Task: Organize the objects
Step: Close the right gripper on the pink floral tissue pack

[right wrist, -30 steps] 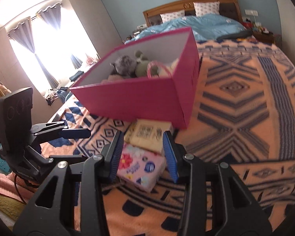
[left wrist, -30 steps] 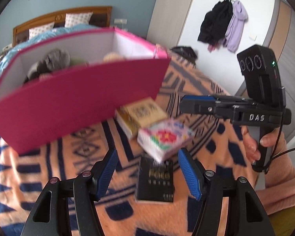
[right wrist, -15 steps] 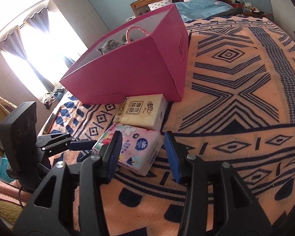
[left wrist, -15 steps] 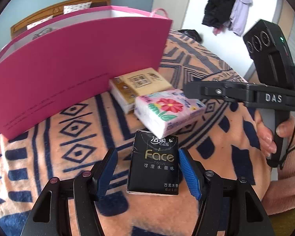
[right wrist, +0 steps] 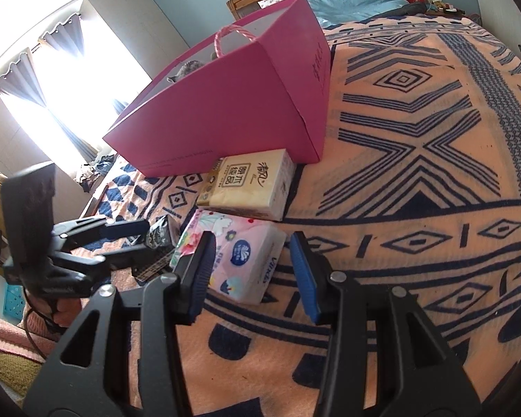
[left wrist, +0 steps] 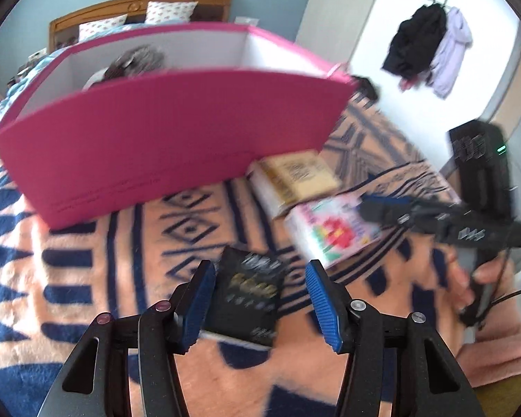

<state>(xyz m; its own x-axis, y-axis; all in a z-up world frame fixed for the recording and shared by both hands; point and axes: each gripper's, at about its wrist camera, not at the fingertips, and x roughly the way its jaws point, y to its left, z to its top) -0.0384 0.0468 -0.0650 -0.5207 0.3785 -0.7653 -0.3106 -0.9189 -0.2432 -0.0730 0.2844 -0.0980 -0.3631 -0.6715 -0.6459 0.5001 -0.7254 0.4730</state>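
Both tongs are showing black plastic arms, silver screw heads and ribbed blue pads: left tongs (left wrist: 260,299), right tongs (right wrist: 251,271). A green indicator lamp (left wrist: 501,148) is glowing on the right handle housing. The person is wearing a pink sleeve (left wrist: 503,351).

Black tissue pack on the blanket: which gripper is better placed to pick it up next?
Left. The left gripper already straddles the black tissue pack, its jaws closing around it, one pad at its edge. The right gripper sits over the floral tissue pack instead.
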